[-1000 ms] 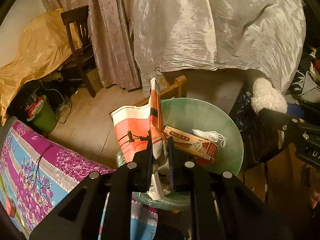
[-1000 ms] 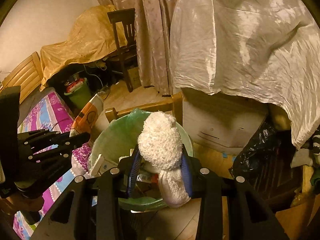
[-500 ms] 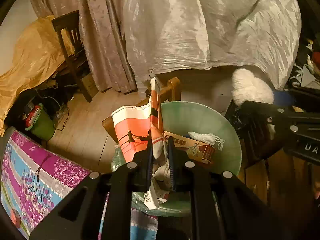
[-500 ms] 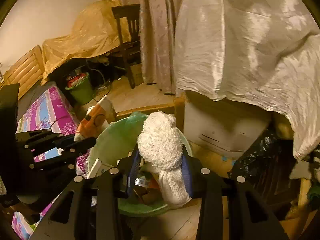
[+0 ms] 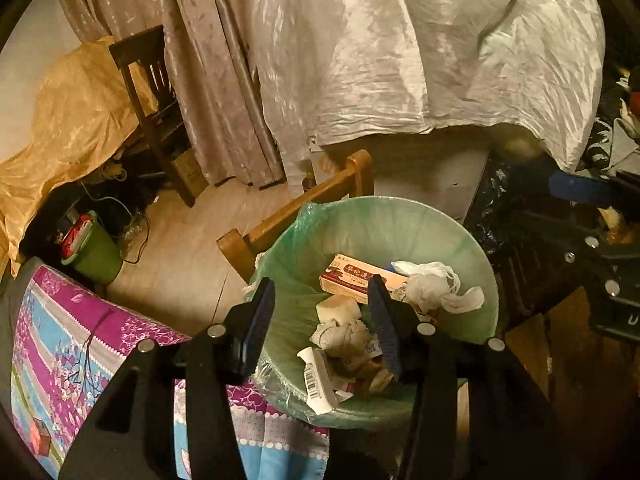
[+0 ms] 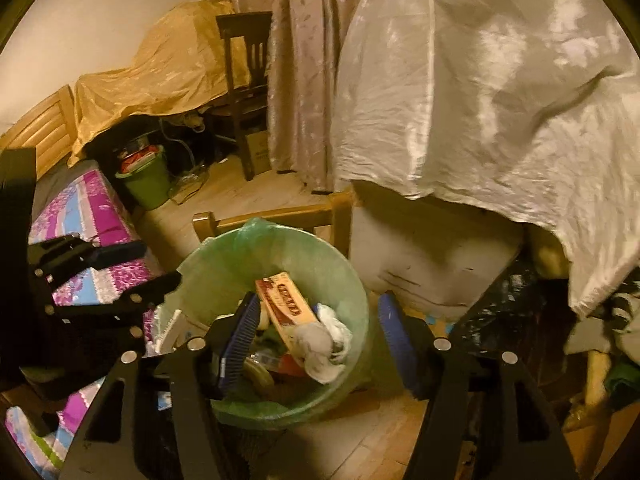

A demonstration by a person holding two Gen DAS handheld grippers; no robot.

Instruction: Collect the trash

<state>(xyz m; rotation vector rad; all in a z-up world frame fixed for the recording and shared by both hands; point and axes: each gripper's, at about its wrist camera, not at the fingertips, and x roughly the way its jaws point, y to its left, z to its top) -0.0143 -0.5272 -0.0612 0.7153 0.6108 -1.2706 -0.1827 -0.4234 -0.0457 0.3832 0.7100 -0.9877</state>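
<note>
A round bin with a green liner (image 5: 376,216) stands below both grippers. Inside lie a long cardboard box (image 5: 360,276), a white fluffy cloth (image 5: 436,288), a crumpled wad (image 5: 344,336) and a barcoded tube (image 5: 316,376). My left gripper (image 5: 322,312) hangs over the bin's near side, its jaws opening with nothing pressed between them. My right gripper (image 6: 320,320) is over the same bin (image 6: 280,236), its jaws also opening and empty; the white cloth (image 6: 324,340) rests below them beside the box (image 6: 286,304). Each gripper shows in the other's view: right (image 5: 592,240), left (image 6: 100,272).
A wooden chair frame (image 5: 296,208) stands right behind the bin. A purple patterned bed cover (image 5: 80,340) lies to the left, with a small green bucket (image 5: 96,252) beyond it. White-draped furniture (image 5: 420,60) and a black bag (image 5: 500,208) close off the right. A dark chair (image 5: 148,92) stands by the curtain.
The left jaws spread and the orange-and-white bag they held is gone from between them. The right jaws spread too, and the white fluffy cloth dropped into the bin.
</note>
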